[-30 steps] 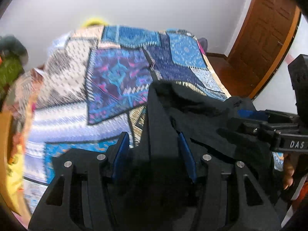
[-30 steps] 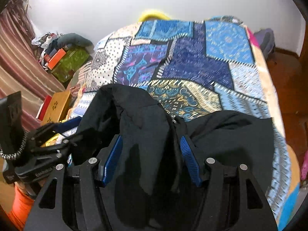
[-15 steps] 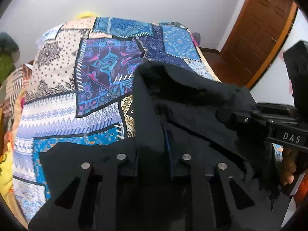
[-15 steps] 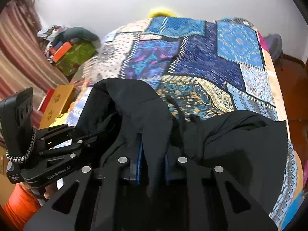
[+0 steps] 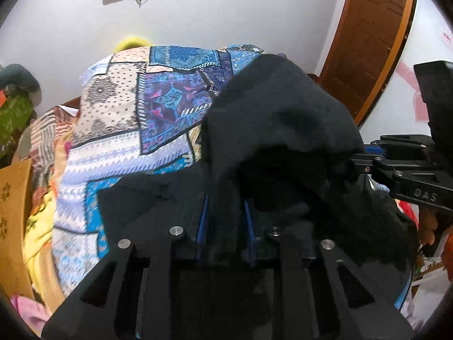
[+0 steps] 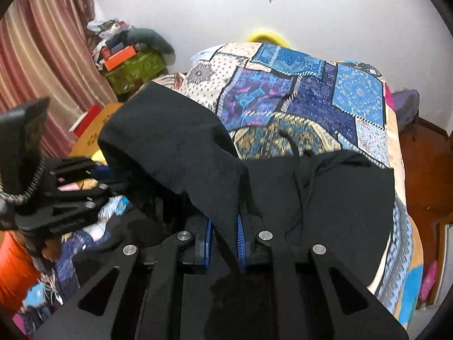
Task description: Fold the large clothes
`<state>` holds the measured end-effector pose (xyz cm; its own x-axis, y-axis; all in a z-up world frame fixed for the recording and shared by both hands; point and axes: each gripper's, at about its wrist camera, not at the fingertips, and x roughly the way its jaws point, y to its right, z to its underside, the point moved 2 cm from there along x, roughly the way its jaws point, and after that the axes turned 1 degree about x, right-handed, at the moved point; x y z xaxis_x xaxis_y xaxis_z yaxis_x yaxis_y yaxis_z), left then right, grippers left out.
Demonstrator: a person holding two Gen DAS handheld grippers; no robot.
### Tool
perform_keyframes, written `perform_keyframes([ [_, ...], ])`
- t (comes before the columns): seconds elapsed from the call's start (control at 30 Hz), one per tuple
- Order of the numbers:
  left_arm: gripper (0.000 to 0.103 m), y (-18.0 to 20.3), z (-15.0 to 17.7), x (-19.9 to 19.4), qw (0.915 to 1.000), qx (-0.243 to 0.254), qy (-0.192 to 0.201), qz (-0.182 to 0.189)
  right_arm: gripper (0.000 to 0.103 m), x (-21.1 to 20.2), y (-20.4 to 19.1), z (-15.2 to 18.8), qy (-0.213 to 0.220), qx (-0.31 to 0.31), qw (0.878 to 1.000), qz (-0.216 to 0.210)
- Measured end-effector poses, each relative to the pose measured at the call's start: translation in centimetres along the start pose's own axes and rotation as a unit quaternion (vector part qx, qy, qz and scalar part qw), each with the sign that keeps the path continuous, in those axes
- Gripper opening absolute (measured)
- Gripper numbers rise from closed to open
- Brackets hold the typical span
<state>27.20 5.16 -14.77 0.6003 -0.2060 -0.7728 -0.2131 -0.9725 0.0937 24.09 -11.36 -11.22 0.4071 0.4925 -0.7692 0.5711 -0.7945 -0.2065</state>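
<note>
A large black garment [image 5: 280,130] hangs bunched between my two grippers above the near end of a bed. My left gripper [image 5: 223,221] is shut on a fold of it, the cloth pinched between the blue pads. My right gripper [image 6: 223,232] is shut on another fold of the same black garment [image 6: 175,147]. The rest of it drapes over the bed edge at the right of the right wrist view. Each gripper shows in the other's view: the right one [image 5: 402,175], the left one [image 6: 65,198].
The bed carries a blue patchwork cover [image 6: 311,96], also in the left wrist view [image 5: 158,113]. A wooden door [image 5: 368,39] stands at the right. Boxes and clutter [image 6: 130,59] and a striped curtain [image 6: 42,65] are at the left. A yellow object [image 6: 264,35] lies at the bed's far end.
Both grippers went from open around the black cloth to shut on it. Both have since risen, lifting the garment off the bed and tilting the views up toward the wall.
</note>
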Motion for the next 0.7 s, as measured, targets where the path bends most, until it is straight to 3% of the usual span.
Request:
perform_keyframes([
  [0.1, 0.048, 0.1, 1.9, -2.2, 0.9996, 0.014, 0.011, -0.021, 0.013, -0.3, -0.3, 1.5, -0.01, 0.0, 1.0, 0.002],
  [0.27, 0.059, 0.4, 4.5, -4.2, 0.9973, 0.042, 0.0, -0.06, 0.013, -0.7, -1.0, 3.9, -0.026, -0.013, 1.0, 0.01],
  [0.5, 0.061, 0.6, 6.3, -6.0, 0.9958, 0.055, -0.003, -0.073, 0.015, -2.6, -2.5, 5.7, -0.031, -0.057, 0.997, 0.041],
  [0.7, 0.063, -0.4, 6.9, -8.6, 0.998, 0.031, 0.012, -0.053, 0.027, -5.0, -1.5, 5.9, -0.022, -0.024, 0.999, 0.028],
])
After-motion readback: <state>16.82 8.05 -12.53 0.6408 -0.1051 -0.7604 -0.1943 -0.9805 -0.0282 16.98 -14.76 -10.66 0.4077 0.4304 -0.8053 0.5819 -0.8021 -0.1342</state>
